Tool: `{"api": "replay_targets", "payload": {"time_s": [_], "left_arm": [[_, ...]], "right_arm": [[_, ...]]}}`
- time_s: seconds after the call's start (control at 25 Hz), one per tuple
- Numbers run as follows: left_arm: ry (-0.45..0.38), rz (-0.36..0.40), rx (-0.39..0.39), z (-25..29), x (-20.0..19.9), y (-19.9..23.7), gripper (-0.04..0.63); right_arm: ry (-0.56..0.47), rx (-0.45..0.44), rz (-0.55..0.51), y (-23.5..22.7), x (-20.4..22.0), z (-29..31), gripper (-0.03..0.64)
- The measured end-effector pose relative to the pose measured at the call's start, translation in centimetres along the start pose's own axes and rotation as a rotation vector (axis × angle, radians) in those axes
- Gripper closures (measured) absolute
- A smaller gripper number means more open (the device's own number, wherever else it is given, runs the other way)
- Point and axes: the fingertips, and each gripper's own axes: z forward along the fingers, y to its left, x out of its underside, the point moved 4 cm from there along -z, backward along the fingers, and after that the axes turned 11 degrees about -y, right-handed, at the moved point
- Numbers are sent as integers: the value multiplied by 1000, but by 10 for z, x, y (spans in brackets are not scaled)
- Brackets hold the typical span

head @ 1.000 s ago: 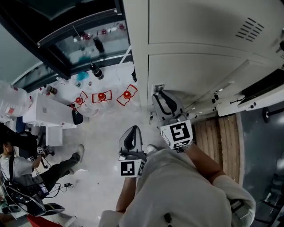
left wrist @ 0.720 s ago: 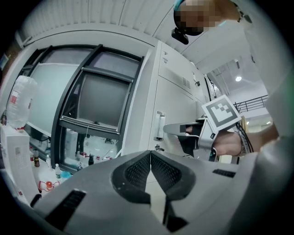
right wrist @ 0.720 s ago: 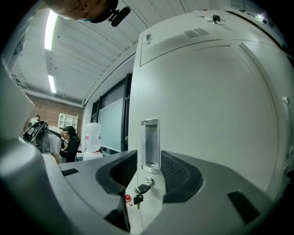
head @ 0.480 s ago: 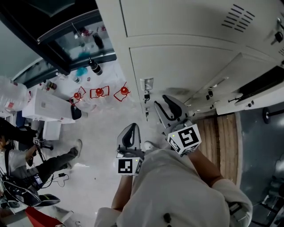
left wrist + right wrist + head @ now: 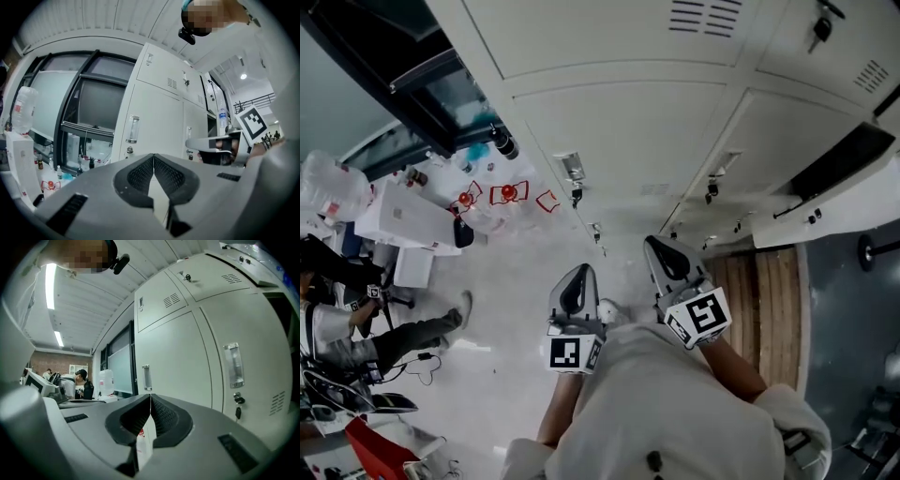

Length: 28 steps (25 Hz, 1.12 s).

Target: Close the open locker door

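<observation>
Grey lockers (image 5: 609, 122) fill the top of the head view. At the right one locker door (image 5: 825, 208) stands swung out, with its dark inside (image 5: 848, 150) showing. My right gripper (image 5: 661, 251) points at the lockers a short way off and touches none of them. Its jaws have just been closing and are now shut with nothing between them (image 5: 150, 399). My left gripper (image 5: 575, 286) hangs beside it, also shut and empty (image 5: 153, 158). The right gripper view shows closed doors with a handle (image 5: 233, 364) and a key (image 5: 238, 401).
A bench (image 5: 403, 220) with bottles and red stands (image 5: 508, 194) lies to the left under a dark window (image 5: 412, 75). A seated person (image 5: 356, 337) is at the far left. Wooden slats (image 5: 769, 291) cover the floor below the open locker.
My right gripper has drawn back from a locker latch, opened, then shut empty. Both grippers have moved away from the lockers, and the lockers have shifted left in the head view.
</observation>
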Motion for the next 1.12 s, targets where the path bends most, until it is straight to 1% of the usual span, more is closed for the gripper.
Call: {"api": "replay_targets", "payload": {"time_s": [0.2, 0.36, 0.56, 0.76, 0.92, 1.12], "left_arm": [[1, 23, -15, -17, -3, -42, 586], [17, 26, -41, -38, -3, -66, 586], [42, 6, -34, -58, 4, -103, 586], [38, 3, -16, -75, 7, -141, 586], [19, 11, -31, -94, 2, -155, 586], [-4, 20, -72, -116, -4, -158, 586]], "right_arm": [[30, -35, 46, -11, 3, -51, 589], [60, -41, 77, -15, 8, -86, 590], [50, -78, 70, -17, 3, -127, 591], [38, -98, 57, -21, -2, -169, 590], [11, -115, 62, -21, -6, -199, 590], [14, -100, 66, -20, -2, -217, 591]]}}
